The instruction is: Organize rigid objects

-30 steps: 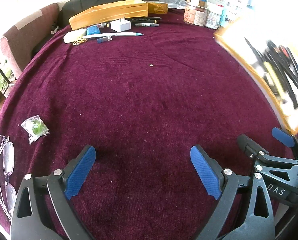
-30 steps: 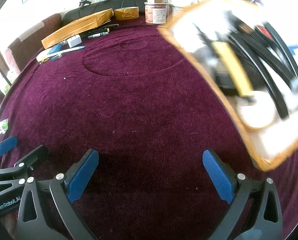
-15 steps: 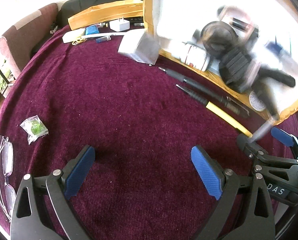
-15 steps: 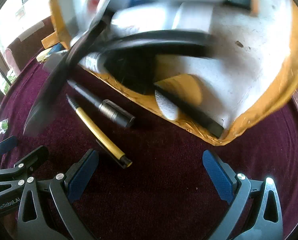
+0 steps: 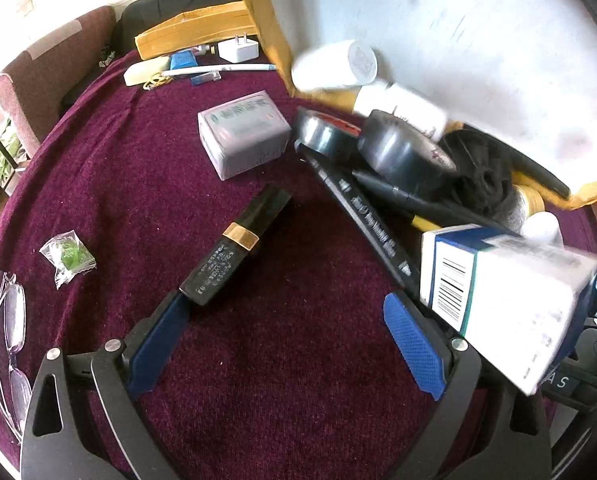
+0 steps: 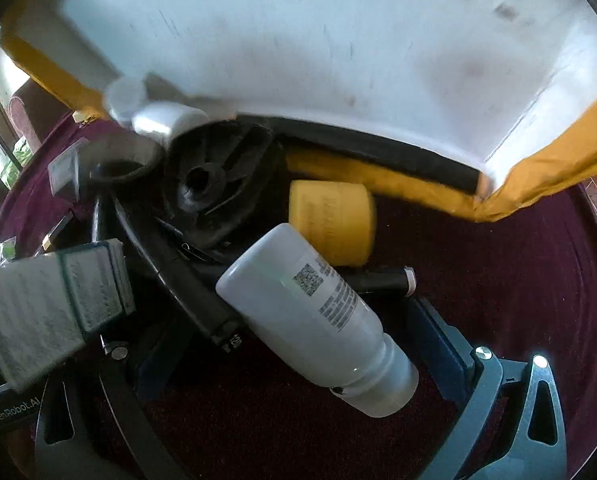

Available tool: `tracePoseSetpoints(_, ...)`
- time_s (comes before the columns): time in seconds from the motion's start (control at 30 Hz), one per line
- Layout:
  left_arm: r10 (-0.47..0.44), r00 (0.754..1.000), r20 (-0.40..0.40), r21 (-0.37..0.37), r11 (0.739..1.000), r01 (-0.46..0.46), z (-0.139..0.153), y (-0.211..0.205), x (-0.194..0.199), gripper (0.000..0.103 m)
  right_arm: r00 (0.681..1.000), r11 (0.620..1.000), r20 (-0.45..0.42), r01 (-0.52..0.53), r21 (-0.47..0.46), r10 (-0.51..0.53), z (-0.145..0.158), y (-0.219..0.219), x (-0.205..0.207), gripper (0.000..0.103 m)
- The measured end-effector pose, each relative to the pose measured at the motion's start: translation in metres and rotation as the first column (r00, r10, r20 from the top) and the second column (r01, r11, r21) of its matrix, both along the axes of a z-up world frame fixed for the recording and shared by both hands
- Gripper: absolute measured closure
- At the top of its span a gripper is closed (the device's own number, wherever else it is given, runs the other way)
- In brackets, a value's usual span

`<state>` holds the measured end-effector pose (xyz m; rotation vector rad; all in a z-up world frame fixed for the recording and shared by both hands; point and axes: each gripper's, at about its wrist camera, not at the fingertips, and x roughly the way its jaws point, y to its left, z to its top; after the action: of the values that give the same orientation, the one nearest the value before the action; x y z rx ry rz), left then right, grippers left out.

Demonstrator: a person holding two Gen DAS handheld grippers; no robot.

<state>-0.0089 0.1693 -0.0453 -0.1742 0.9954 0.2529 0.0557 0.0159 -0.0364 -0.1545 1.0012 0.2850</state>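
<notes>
Over the maroon-carpeted table (image 5: 258, 380) hangs the tilted white tray with yellow taped rim (image 5: 478, 40), tipped toward both cameras with its contents spilled below it. Judged step: the dump; sorting not yet begun.

Items, largest first:
- white-and-teal barcoded carton (image 5: 498, 304), blurred, against the left tool's right finger
- white plastic bottle with printed label (image 6: 318, 312), lying between the right tool's fingers, untouched by them as far as I can tell
- black ribbed wheel-like part (image 6: 214, 180)
- grey rectangular box (image 5: 244, 134)
- two black tape rolls (image 5: 402, 152)
- black lipstick-style tube with gold band (image 5: 236, 240), its end touching the left finger

Left tool (image 5: 286, 344): wide open, holding nothing. Right tool (image 6: 298, 364): wide open, empty.

Next move likely calls for letting the pile settle, then closing on one loose item.
</notes>
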Motion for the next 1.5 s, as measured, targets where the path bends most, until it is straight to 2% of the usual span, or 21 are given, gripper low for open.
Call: tracePoseSetpoints(1.5,-0.004,1.0,0.001,0.001,1.0,0.004,0.0012,-0.0001,-0.0019,0.002,1.0,1.0,0.0,-0.001,-0.004,0.001,-0.0007,0.0043,0.0001,0.001)
